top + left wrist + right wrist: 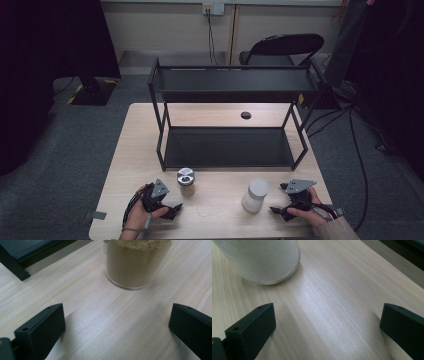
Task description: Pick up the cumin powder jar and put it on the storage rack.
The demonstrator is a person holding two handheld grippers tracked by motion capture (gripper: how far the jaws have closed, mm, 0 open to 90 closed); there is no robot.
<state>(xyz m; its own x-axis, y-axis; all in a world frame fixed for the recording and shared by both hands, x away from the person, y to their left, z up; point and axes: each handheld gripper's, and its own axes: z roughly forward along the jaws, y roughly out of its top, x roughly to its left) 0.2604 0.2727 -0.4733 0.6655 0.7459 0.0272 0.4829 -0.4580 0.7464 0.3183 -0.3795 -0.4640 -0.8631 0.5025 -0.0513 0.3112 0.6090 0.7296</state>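
A clear jar of tan powder [186,182] with a silver lid stands on the wooden table [220,205], in front of the rack's left leg. My left gripper [172,210] rests on the table just below and left of it, open; in the left gripper view the jar [135,263] stands a short way ahead of the spread jaws [117,322]. A white frosted bottle [255,195] stands right of centre. My right gripper [276,211] lies beside it to the right, open; in the right gripper view the bottle [262,257] sits ahead to the left, untouched.
A black two-tier metal rack [230,117] occupies the middle and back of the table, both shelves bare. A round cable hole [245,115] lies behind it. A black folding chair [280,50] stands beyond the table. Cables run over the floor at right.
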